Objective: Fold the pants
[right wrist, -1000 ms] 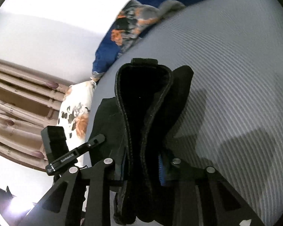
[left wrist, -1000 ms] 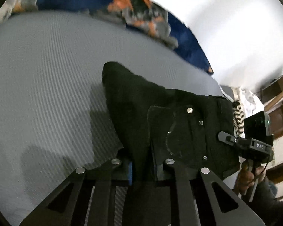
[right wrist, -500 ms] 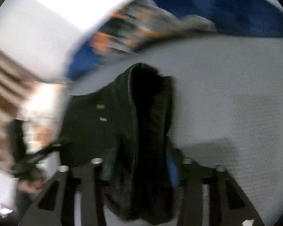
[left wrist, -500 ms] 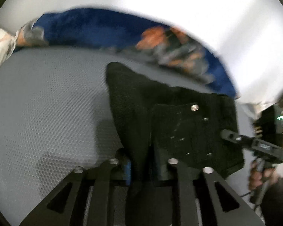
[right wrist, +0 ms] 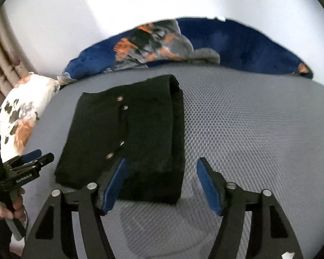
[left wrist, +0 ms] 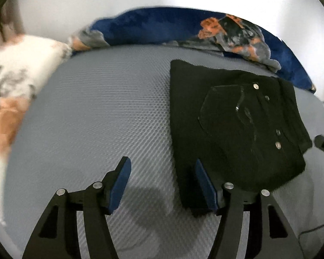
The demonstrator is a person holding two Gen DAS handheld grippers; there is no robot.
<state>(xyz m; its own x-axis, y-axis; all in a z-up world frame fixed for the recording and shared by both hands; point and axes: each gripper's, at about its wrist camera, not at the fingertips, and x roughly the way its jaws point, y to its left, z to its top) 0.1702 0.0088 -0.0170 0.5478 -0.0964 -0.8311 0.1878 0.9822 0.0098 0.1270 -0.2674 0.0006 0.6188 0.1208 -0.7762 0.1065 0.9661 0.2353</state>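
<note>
The black pants (left wrist: 233,125) lie folded into a thick rectangle on the grey mesh bed cover (left wrist: 101,116), pocket and metal rivets facing up. My left gripper (left wrist: 162,179) is open and empty, its right finger at the pants' near left edge. In the right wrist view the pants (right wrist: 129,133) lie flat with the folded edge on their right. My right gripper (right wrist: 162,181) is open and empty, its left finger over the pants' near right corner. The left gripper also shows in the right wrist view (right wrist: 35,158), open, at the pants' left.
A blue, orange and grey blanket (left wrist: 205,30) is bunched along the bed's far edge against a white wall. A white pillow with black and orange patches (left wrist: 8,90) lies at the left. Grey cover (right wrist: 259,129) stretches right of the pants.
Both grippers were shut on the pants and held them up. They have lowered the folded pants onto the bed, opened, and let go.
</note>
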